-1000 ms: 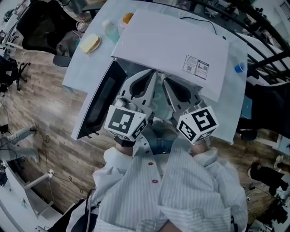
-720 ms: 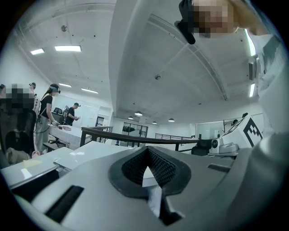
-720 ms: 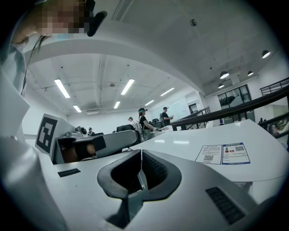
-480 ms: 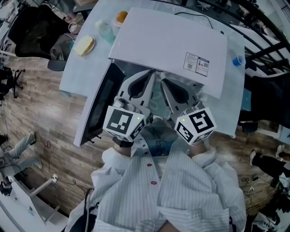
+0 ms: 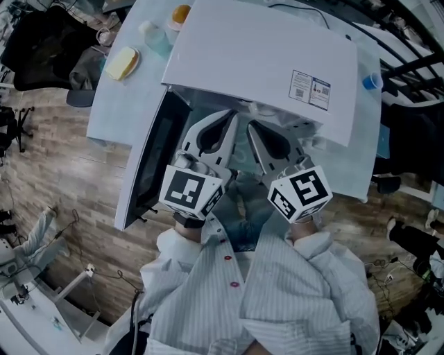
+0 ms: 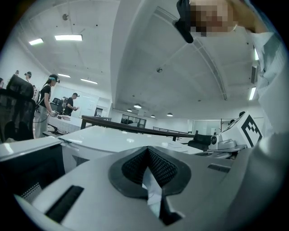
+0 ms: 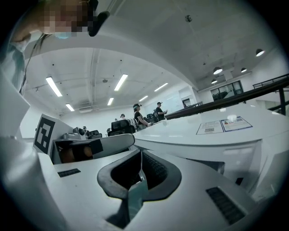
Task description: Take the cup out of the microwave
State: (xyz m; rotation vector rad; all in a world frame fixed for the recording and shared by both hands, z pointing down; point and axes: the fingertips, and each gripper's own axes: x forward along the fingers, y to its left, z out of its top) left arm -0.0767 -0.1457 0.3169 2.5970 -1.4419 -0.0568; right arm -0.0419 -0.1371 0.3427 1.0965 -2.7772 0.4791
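Head view: compared with a second ago, my left gripper (image 5: 225,121) and right gripper (image 5: 255,130) sit slightly lower against the front of the microwave (image 5: 257,55). The microwave's top has also shifted toward the upper edge of the frame. The door (image 5: 149,163) stands swung open to the left, as before. Judgement: I am being brought level with the cavity opening, and the reach inside has not begun.

Jaw state: the left gripper view and the right gripper view each show my jaws pressed together, with nothing between them.

Cup: no view shows it. It is presumably inside the cavity, hidden beneath the microwave's top and behind both grippers. The jaws must part before any grasp.

Count:
- Microwave: one, with one door and two printed labels (image 5: 310,89) on top.
- Grippers: two, each with one marker cube (image 5: 191,194) (image 5: 300,194).
- Loose items on the worktop (image 5: 114,104): four. These are one yellow piece (image 5: 120,64), one orange piece (image 5: 180,13), one pale container (image 5: 154,36) and one small blue item (image 5: 371,82).
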